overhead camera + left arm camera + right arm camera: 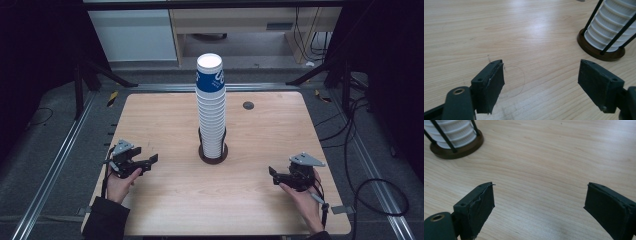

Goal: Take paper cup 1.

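Table was pale wood grain with rounded corners, set on grey floor matting between metal rails; dark curtains hung at both sides and pale cabinets stood at 12 o'clock beyond the far edge.

Left gripper hovered at about 8 o'clock of the table, held in a hand with a dark sleeve. Its jaws stood wide apart with bare wood between them.

Cup stack, the thing nearest both grippers, stood upright at table centre: tall, white, ribbed, with a blue band near the top. It sat in a dark round holder with thin black uprights. Well apart from either gripper.

A small dark grommet lay in the tabletop at about 1 o'clock of the stack.

Right gripper hovered at about 4 o'clock of the table, its jaws spread wide over bare wood. A cable looped on the floor to its right.

Nothing lay between either gripper and the stack.
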The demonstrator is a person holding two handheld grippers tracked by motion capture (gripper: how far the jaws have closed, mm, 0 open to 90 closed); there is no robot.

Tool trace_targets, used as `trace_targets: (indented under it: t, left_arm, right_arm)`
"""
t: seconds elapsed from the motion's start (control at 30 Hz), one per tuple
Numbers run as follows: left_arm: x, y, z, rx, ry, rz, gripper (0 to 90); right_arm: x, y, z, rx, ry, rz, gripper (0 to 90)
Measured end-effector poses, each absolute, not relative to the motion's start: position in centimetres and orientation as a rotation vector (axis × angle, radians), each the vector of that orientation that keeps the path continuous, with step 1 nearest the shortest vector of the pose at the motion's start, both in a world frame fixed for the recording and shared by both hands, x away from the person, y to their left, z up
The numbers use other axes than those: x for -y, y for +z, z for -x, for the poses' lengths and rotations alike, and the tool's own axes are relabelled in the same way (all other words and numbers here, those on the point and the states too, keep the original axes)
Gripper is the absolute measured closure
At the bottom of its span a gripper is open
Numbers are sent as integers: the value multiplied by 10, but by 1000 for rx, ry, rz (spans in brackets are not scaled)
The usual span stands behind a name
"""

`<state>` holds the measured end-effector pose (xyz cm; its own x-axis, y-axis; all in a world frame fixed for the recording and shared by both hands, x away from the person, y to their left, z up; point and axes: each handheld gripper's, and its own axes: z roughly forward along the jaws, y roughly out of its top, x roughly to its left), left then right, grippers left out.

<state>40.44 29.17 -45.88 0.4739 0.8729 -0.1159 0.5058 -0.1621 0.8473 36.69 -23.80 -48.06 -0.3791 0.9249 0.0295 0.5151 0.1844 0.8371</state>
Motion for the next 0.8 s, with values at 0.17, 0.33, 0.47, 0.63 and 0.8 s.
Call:
trace_targets:
  t: [0.17,0.33,0.47,0.63,0.8]
  left_arm:
    - [-288,-458,-402,-1142,497,-1830,232]
    - [-285,-458,-401,-1131,477,-1848,246]
    - [-283,-456,-399,-1104,471,-1855,248]
    - [-280,-455,-399,-1092,471,-1874,246]
    - [-279,-454,-397,-1085,471,-1879,241]
  right_arm:
    - [235,-473,-364,-1964,1183,-1291,95]
    - [229,-460,-360,-1937,1266,-1217,118]
    - [228,-446,-363,-1922,1311,-1193,120]
    - [225,-427,-368,-1888,1357,-1159,120]
    - [215,-394,-375,-1855,1421,-1092,105]
